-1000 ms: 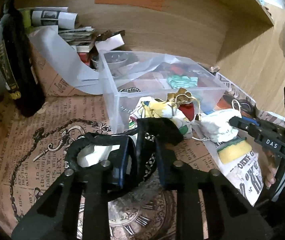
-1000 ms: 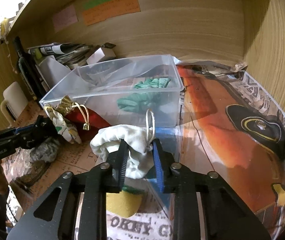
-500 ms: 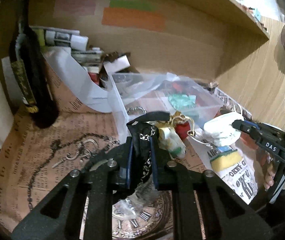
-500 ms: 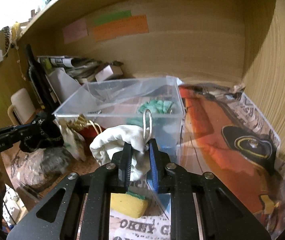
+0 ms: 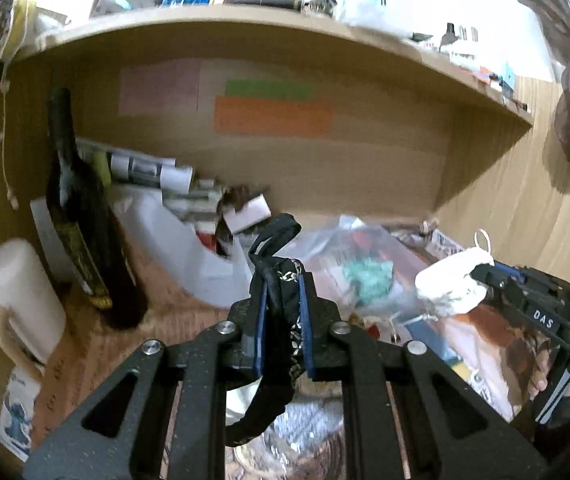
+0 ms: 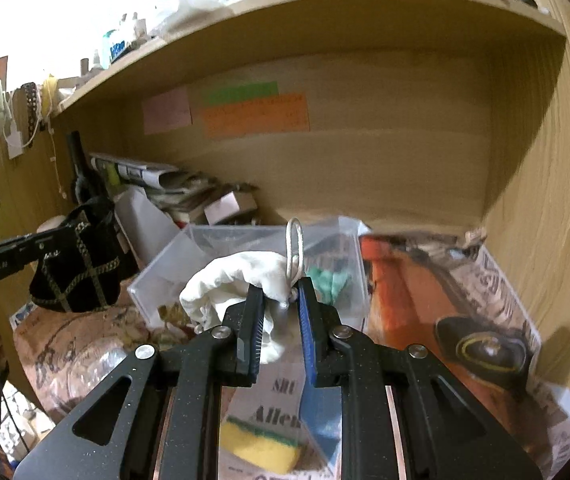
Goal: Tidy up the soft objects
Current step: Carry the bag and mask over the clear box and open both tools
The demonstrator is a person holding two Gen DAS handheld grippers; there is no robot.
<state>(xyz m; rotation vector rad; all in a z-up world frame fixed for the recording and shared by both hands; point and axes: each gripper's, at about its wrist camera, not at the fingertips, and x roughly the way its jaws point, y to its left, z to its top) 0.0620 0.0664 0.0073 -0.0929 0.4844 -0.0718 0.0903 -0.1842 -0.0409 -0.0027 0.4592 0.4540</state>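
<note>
I hold two pouches, both lifted above the desk: my left gripper (image 5: 283, 296) clamps one black pouch (image 6: 77, 276), my right gripper (image 6: 281, 300) pinches one white pouch (image 6: 237, 280) (drawstring loop upright). One clear bin (image 6: 349, 248) sits on newspaper (image 6: 497, 280) inside a wooden alcove.

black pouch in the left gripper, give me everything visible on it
The black pouch is small, soft, dark fabric crossed by gold chain-like trim in a grid. A black cord loop sticks up from its gathered top. The left gripper is shut on it near the top, and the body sags below the fingers. It hangs in the air, left of the clear plastic box, touching nothing but the fingers.
</note>
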